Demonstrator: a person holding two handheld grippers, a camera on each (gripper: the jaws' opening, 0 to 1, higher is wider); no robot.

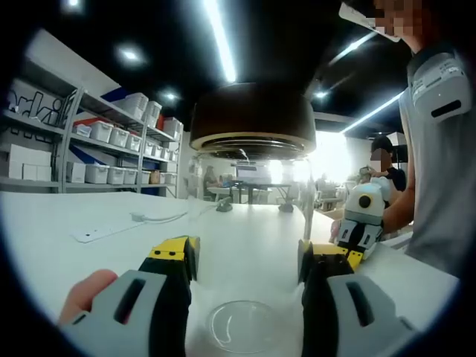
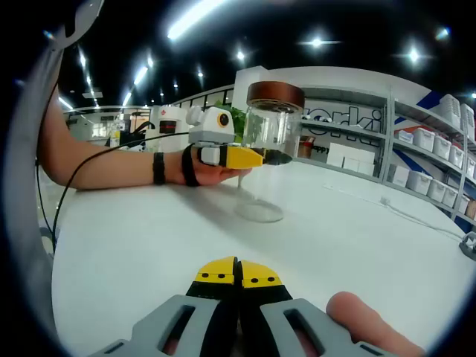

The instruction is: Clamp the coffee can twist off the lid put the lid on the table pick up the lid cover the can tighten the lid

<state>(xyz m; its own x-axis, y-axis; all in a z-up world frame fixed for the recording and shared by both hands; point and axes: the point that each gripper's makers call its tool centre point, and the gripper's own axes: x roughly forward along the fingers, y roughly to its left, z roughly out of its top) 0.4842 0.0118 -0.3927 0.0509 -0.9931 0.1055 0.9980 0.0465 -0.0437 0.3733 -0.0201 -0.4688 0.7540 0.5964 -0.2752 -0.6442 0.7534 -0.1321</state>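
The left gripper [image 2: 277,158] pinches the clear can [image 2: 266,160] (brown lid [image 2: 275,94] on) upright on the white table [image 2: 149,238]. The right gripper [image 2: 238,274] rests low nearby, jaws pressed together, holding nothing.

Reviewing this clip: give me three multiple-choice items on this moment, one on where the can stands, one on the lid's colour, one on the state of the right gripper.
1. Where is the coffee can?
A. On the white table, between the left gripper's jaws
B. On a shelf
C. Lying on its side

2. What colour is the lid?
A. White
B. Dark brown
C. Yellow

3. How does the right gripper stand?
A. Shut on the lid
B. Wide open
C. Shut, holding nothing

Key: 1 A, the right gripper view shows the left gripper around the glass body, the can upright on the table. 2 B, the lid on the can looks brown in both views. 3 C, its yellow tips meet with nothing between them.
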